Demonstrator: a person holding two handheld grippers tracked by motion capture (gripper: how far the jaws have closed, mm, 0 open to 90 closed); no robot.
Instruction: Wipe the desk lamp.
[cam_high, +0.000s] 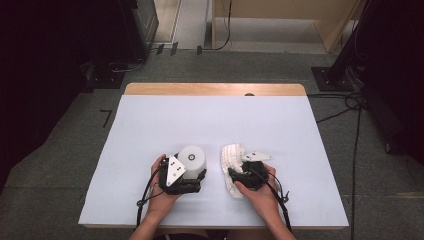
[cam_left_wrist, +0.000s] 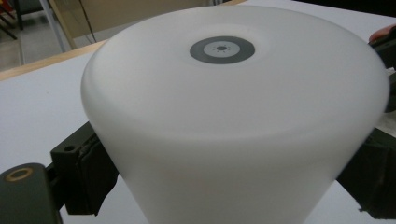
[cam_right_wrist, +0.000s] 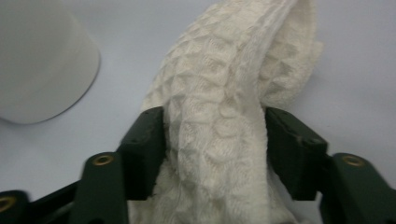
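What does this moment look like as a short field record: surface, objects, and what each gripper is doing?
surface: pale blue table top with a wooden far edge
object 1: white lamp-like cylinder, grey disc on top, upright
object 2: cream waffle-weave cloth, bunched, right of the cylinder
left gripper: jaws on either side of the cylinder, pressed to its wall
right gripper: jaws closed on a fold of the cloth
cylinder and cloth: apart

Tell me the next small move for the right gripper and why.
Probably lift the cloth and bring it to the white cylinder. The right gripper has its pads against the bunched cloth, and the left gripper clamps the cylinder upright beside it, seemingly ready for wiping.
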